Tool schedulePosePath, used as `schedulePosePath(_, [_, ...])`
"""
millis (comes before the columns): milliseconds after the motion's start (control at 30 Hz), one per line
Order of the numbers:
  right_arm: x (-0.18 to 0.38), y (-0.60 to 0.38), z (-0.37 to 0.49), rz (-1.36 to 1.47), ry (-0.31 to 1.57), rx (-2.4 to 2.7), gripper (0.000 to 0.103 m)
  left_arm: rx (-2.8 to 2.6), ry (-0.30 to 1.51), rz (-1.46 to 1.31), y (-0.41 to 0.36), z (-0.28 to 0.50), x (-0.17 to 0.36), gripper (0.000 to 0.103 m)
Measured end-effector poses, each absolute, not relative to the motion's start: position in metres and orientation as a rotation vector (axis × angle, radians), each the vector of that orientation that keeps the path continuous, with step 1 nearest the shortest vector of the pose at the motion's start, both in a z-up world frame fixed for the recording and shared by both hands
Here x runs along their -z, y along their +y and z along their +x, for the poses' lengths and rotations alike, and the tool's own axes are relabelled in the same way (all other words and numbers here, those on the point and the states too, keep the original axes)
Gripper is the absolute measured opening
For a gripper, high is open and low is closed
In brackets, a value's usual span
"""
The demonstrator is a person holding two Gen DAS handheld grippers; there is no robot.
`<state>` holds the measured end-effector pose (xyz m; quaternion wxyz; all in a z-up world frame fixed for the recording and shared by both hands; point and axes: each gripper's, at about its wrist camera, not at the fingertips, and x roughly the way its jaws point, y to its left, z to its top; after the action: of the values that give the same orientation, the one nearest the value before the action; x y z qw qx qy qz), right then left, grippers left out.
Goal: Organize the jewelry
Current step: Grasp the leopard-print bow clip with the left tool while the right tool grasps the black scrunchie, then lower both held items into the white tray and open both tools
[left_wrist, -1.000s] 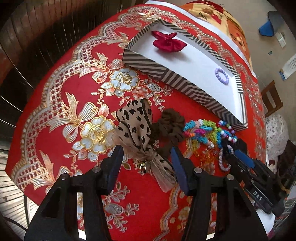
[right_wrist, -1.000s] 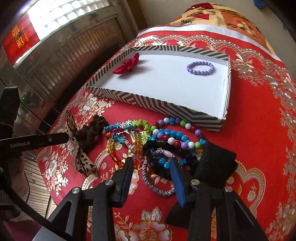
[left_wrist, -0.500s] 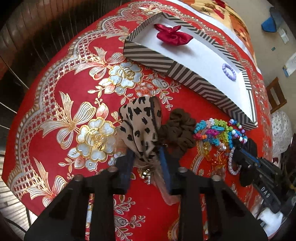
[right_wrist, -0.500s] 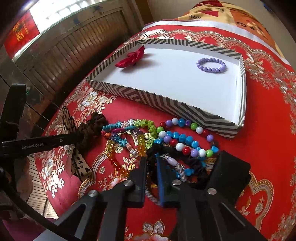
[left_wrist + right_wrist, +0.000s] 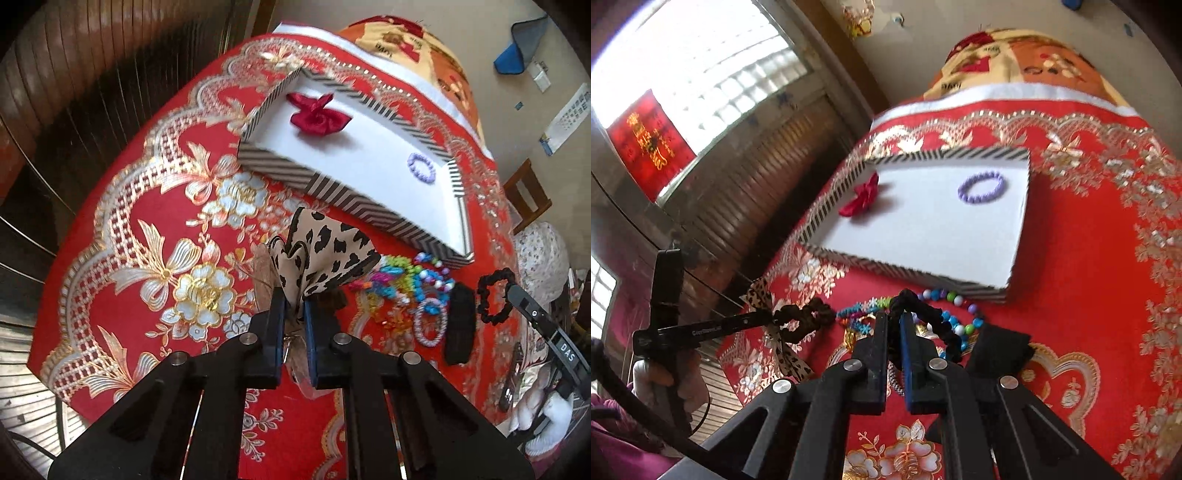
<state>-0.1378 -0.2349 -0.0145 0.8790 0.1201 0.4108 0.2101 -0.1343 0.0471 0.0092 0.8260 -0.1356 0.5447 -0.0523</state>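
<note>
My left gripper (image 5: 294,301) is shut on the leopard-print bow (image 5: 321,251) and holds it lifted above the red cloth. My right gripper (image 5: 894,321) is shut on a black scrunchie (image 5: 925,314), which also shows lifted in the left wrist view (image 5: 493,295). The striped tray (image 5: 332,188) with a white floor holds a red satin bow (image 5: 317,116) and a purple bead bracelet (image 5: 421,168). In the right wrist view the tray (image 5: 827,214) lies ahead with the red bow (image 5: 860,194) and the bracelet (image 5: 980,186) in it.
A heap of coloured bead bracelets (image 5: 402,284) lies on the red embroidered tablecloth (image 5: 122,236) before the tray. A brown scrunchie (image 5: 801,319) lies left of the heap, a flat black piece (image 5: 999,349) right of it. The table edge drops off at the left.
Both grippers have closed on their items and lifted them: the left raised the leopard bow off the cloth, the right raised the black scrunchie out of the heap.
</note>
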Motion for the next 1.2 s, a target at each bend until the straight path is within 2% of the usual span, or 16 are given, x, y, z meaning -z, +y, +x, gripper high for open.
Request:
schedulePosePath(433, [-0.007, -0.236, -0.141, 0.250, 0.786, -0.438, 0.005, 0.169, 1.065, -0.287, 0.037, -0.126, -0.055, 0.008])
schedulePosePath(767, [-0.019, -0.225, -0.120, 0.216, 0.765, -0.422, 0.005, 0.209, 0.977, -0.234, 0.020, -0.090, -0.083, 0.008])
schedulePosePath(1200, [-0.015, -0.221, -0.060, 0.230, 0.777, -0.363, 0.005, 0.260, 0.977, -0.110, -0.019, -0.002, -0.077, 0.008])
